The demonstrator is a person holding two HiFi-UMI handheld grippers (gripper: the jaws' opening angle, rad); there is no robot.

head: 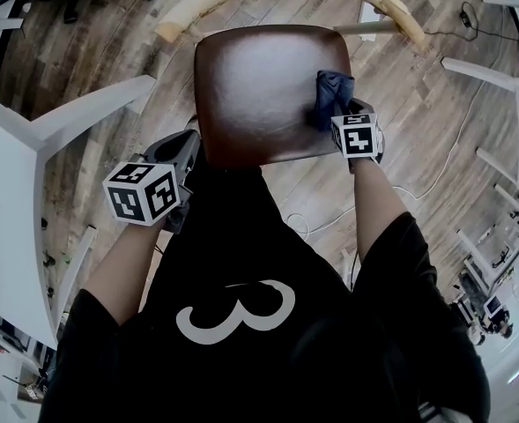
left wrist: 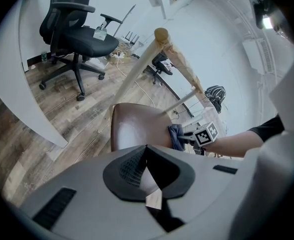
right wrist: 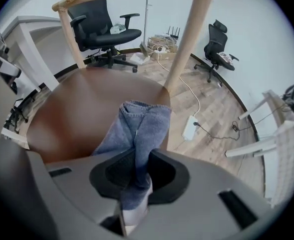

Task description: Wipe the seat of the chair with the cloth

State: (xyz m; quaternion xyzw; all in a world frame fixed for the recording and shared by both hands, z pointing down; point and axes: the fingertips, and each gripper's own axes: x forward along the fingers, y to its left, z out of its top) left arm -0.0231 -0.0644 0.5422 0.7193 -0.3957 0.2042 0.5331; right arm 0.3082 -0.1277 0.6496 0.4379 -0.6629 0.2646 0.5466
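STEP: I judge the wipe barely begun | my right gripper (head: 340, 120) is clamped on the cloth (head: 332, 91) | cloth rests at the right edge of the seat (head: 250, 86) | my left gripper (head: 181, 152) is closed, empty, beside the near-left corner | REMAINING: most of the seat, by my estimate

Under me is a wood-plank floor (head: 418, 104), with a white desk (head: 8, 218) at my left. Farther off, a black office chair (right wrist: 109, 31) stands beside the desk and a second office chair (right wrist: 217, 46) by the wall — a white power strip (right wrist: 191, 128) lies on the planks, its cable (right wrist: 214, 131) trailing across them.
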